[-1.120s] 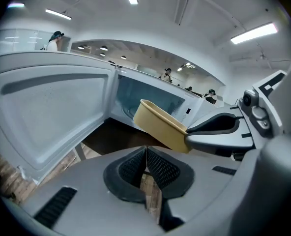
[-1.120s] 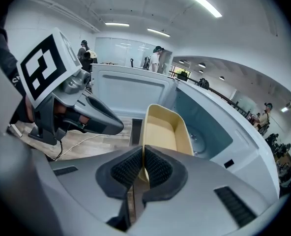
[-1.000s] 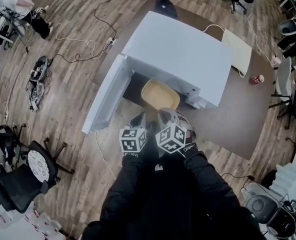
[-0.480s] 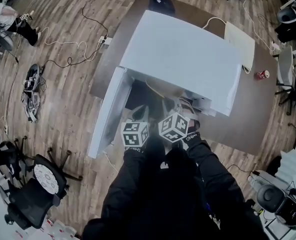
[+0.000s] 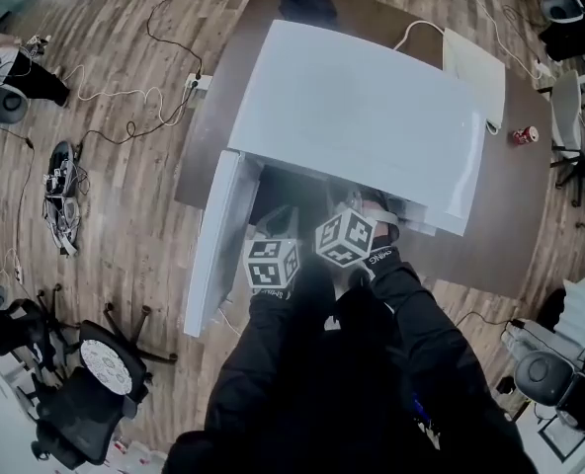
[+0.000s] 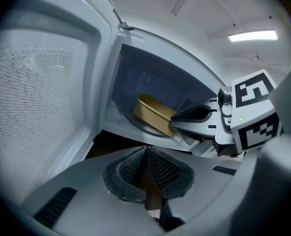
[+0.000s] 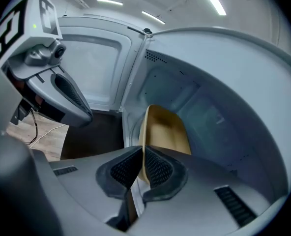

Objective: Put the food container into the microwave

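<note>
right gripper (image 7: pixel 141 168) has its jaws pinched onto the near rim of the tan food container (image 7: pixel 167 132), and that container is already inside the cavity of the white microwave (image 5: pixel 362 117), sitting at a tilt in the left gripper view. left gripper (image 6: pixel 146 168) is just beside it at the mouth of the cavity, pads pressed together with nothing between them. the microwave door (image 5: pixel 213 240) hangs wide open on the left, and the whole unit stands on a dark brown table (image 5: pixel 510 225) over a wood floor (image 5: pixel 125 186).
</note>
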Motion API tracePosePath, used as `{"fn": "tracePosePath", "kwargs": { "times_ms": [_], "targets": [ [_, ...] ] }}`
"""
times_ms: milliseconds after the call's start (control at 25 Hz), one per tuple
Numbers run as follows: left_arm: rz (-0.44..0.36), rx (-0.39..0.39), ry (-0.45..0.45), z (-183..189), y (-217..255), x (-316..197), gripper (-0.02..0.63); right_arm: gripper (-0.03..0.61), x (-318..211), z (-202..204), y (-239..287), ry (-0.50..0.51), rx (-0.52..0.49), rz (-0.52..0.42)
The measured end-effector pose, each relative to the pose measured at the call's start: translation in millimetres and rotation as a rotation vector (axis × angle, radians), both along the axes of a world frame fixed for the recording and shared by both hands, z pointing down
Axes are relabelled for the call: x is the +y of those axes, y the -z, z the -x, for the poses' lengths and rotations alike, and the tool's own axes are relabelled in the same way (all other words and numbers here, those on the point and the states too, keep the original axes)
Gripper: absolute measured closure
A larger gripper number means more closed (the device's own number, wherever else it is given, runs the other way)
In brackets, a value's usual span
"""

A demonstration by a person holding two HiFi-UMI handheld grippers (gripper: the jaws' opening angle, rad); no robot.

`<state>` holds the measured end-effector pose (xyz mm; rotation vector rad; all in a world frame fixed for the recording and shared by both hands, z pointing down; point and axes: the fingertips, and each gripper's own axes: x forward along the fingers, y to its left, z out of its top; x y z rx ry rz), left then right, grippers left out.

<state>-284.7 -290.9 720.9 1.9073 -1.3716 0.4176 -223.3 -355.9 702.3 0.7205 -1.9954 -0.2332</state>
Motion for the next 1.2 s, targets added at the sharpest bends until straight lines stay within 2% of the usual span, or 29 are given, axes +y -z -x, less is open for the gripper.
{"fn": "tracePosePath", "kwargs": {
  "times_ms": [480, 600, 720, 920, 1200],
  "targets": [
    [0.015, 0.012, -0.026, 1.7, -8.9, -13.6, 0.58, 0.541, -8.3, 4.3, -8.0, -0.026, -0.018, -0.001],
    [0.016, 0.014, -0.03, 1.5, -7.6, -15.5, 0.58, 0.499, -8.1, 5.1, -4.8, -0.043, -0.049, 0.005],
    [0.017, 0.018, -0.033, -0.7, -1.7, -13.0, 0.58, 0.488, -3.1, 3.2, 7.6, -0.065, -0.082, -0.002],
    [-0.003, 0.015, -0.04, -10.3, 18.8, -1.0, 0.58, 0.49, 25.0, -5.1, 42.4, -0.109, -0.162, -0.021],
    [-0.092, 0.001, -0.046, -54.7, 70.0, 32.5, 0.58, 0.554, 91.2, -47.0, 102.8, -0.189, -0.301, -0.05]
  ]
}}
